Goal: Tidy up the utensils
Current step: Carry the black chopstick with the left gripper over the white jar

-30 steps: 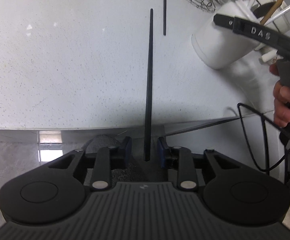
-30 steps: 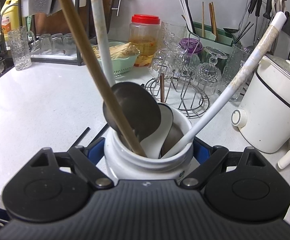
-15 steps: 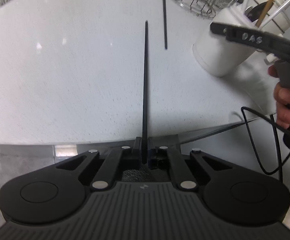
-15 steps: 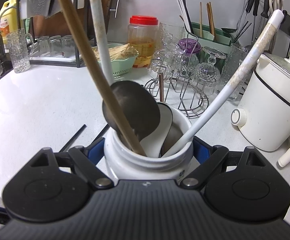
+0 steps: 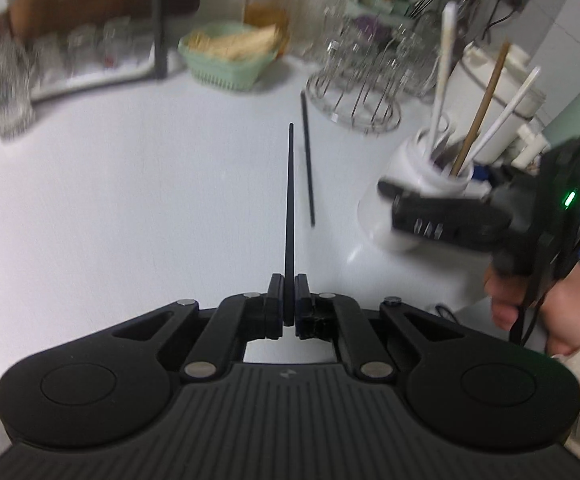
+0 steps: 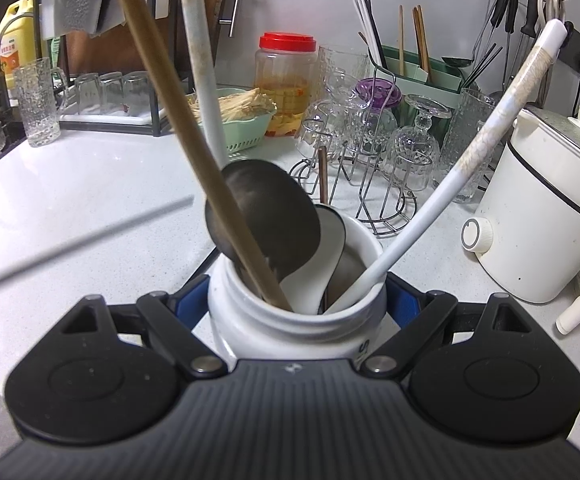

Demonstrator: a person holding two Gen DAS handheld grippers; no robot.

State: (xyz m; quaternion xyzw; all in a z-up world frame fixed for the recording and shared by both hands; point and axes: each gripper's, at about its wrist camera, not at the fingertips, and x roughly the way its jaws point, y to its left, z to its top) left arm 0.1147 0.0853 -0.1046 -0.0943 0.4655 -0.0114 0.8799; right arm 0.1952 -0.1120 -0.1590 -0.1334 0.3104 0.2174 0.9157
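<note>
— White speckled counter [image 5: 130, 200] fills the kitchen scene; what sits along its far side, ahead of the claws?

— Biggest is the white cooker [image 6: 546, 216], off to the right of the right gripper [image 6: 296, 300]. Straight ahead of that gripper stands a wire rack of glasses [image 6: 374, 152], with a red-lidded jar [image 6: 288, 76] and a green basket [image 6: 246, 128] behind and to the left of it.

— And the right gripper itself?

— Its jaws stand spread around the white utensil jar [image 6: 290, 320], one blue pad on each side of the jar's body, gripping it. A hand [image 5: 538, 312] wraps the gripper's handle. Inside the jar: a dark ladle [image 6: 266, 220], a wooden handle [image 6: 178, 128] and two white handles, all leaning out past the rim.

— The left gripper [image 5: 289, 312]?

— Pressed together on the thick end of a black chopstick [image 5: 290, 220], which runs straight ahead from the fingertips, its thin tip pointing to the far side of the counter. The view is blurred.

— Any other loose utensil?

— A second black chopstick [image 5: 308, 160] lies flat on the counter just right of the held one, between it and the jar.
</note>
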